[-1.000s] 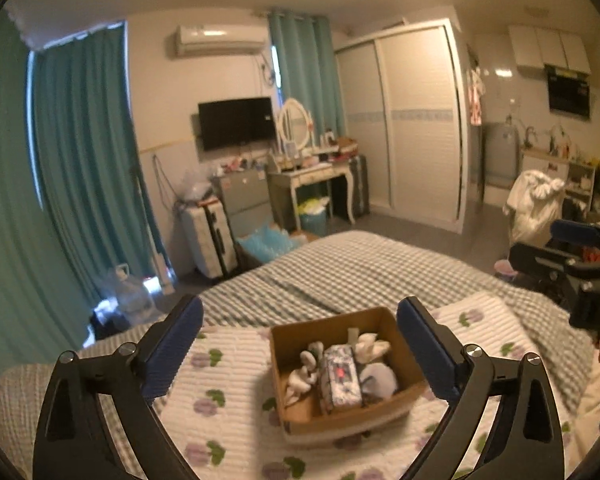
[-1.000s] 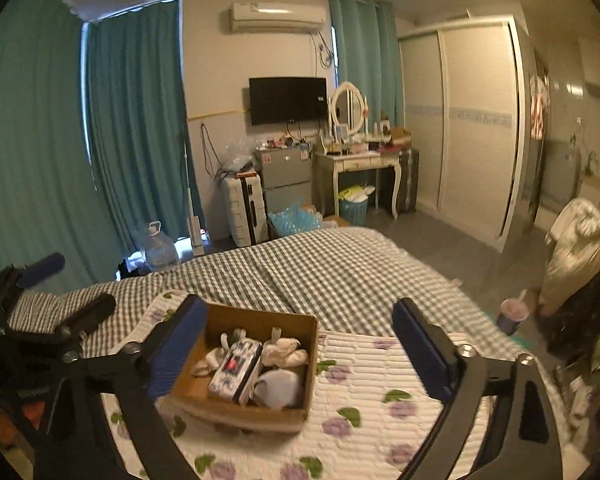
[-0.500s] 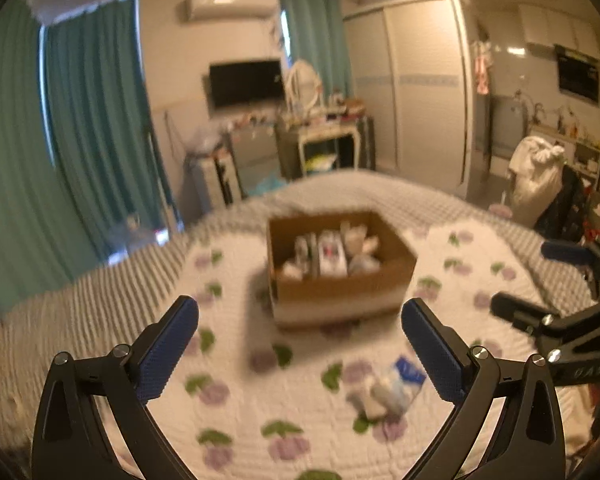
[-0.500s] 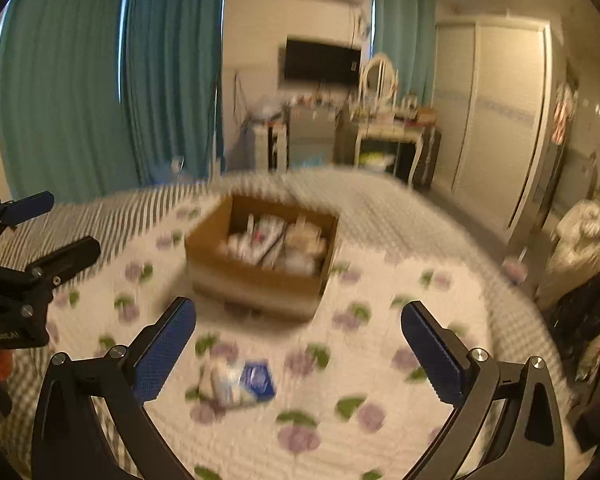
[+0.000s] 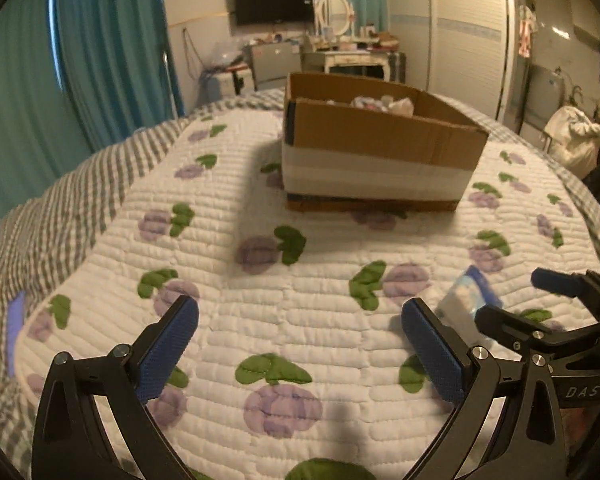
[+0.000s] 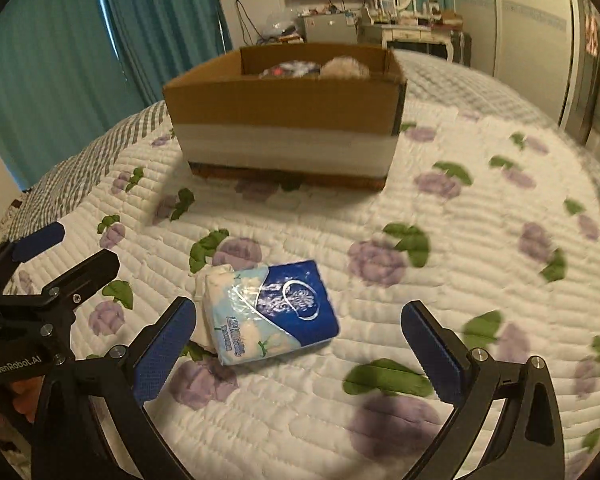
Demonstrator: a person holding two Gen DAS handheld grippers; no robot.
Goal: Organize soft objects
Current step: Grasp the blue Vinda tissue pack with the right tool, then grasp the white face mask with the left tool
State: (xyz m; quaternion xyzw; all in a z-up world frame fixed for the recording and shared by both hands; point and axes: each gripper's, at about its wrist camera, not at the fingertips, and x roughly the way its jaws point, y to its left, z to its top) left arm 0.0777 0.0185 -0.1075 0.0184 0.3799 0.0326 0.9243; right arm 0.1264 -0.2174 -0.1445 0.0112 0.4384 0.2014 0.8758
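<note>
Cardboard is what we are working towards: the box (image 6: pixel 284 116) is sitting at twelve o'clock on the quilt (image 6: pixel 480 264), open at the top so that things can be dropped in from above; pale soft items are already showing over its rim, though we cannot tell what each one is.

We are holding the right gripper (image 6: pixel 296 344) low over the quilt with its jaws spread wide and nothing between them; the tissue pack (image 6: pixel 272 312) is lying flat just ahead, at about eleven o'clock in the right wrist view, closer to the left pad than to the right, so we judge that we are lining up to straddle it; it is the one soft thing we can see outside the box, well apart from it.

We are keeping the left gripper (image 5: pixel 300 348) beside the right one, jaws likewise spread and holding nothing; in its view the pack (image 5: pixel 466 298) is peeping out at about two o'clock, partly behind the right gripper's finger (image 5: pixel 512 330); we take it that the left side is standing off to leave the pick to the right.

We are expecting the pack to give under the pads, being plastic-wrapped and squashy; a grip across its narrow width looks the safer one; the quilt is soft too, so pressing down risks catching fabric.
</note>
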